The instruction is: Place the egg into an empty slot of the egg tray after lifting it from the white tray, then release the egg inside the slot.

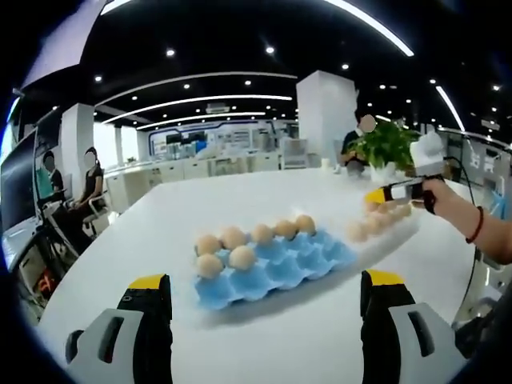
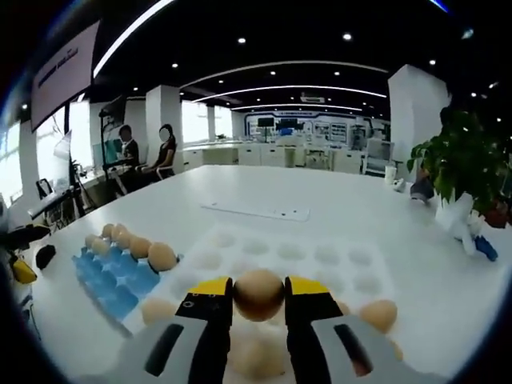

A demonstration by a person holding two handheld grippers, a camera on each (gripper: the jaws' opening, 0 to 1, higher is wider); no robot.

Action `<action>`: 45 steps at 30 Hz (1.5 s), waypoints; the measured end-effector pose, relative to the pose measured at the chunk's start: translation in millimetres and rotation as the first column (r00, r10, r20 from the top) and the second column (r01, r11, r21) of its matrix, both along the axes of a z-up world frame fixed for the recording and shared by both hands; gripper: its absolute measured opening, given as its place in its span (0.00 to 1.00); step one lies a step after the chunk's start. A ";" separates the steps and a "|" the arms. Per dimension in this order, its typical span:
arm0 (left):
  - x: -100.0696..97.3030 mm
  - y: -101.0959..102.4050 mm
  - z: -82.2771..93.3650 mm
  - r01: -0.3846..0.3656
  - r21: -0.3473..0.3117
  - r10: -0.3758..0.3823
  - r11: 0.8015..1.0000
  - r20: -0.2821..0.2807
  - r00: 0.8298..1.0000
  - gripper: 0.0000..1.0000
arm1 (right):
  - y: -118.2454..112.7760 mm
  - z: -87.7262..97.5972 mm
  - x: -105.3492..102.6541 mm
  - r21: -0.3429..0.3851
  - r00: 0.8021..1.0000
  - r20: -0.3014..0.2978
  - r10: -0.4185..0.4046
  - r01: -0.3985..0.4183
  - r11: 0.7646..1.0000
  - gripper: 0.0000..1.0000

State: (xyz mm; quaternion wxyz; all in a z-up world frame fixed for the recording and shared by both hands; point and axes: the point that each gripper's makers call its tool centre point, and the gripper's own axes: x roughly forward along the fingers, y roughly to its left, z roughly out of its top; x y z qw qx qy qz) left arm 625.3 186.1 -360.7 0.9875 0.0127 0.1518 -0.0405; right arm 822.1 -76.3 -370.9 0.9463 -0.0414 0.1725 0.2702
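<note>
Right gripper [image 2: 258,298] pinches a smooth brown egg [image 2: 258,293] between yellow-tipped jaws, above the white tray [image 2: 320,256] with its shallow round dimples. Left gripper [image 1: 264,292] hangs spread wide, holding nothing. Best carried gently to a bare cup of the blue moulded egg tray [image 1: 280,268], then let go low.

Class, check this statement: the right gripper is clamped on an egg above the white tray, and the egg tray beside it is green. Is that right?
One detail is wrong: the egg tray is blue, not green, as the right gripper view shows. The rest stands: the right gripper is clamped on an egg above the white tray.
</note>
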 end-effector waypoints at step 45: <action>-2.7 -15.0 -15.2 0.027 -0.027 -0.028 0.999 -0.024 0.999 1.00 | 101.5 4.0 -37.0 0.028 0.966 0.031 0.257 -0.258 0.966 0.26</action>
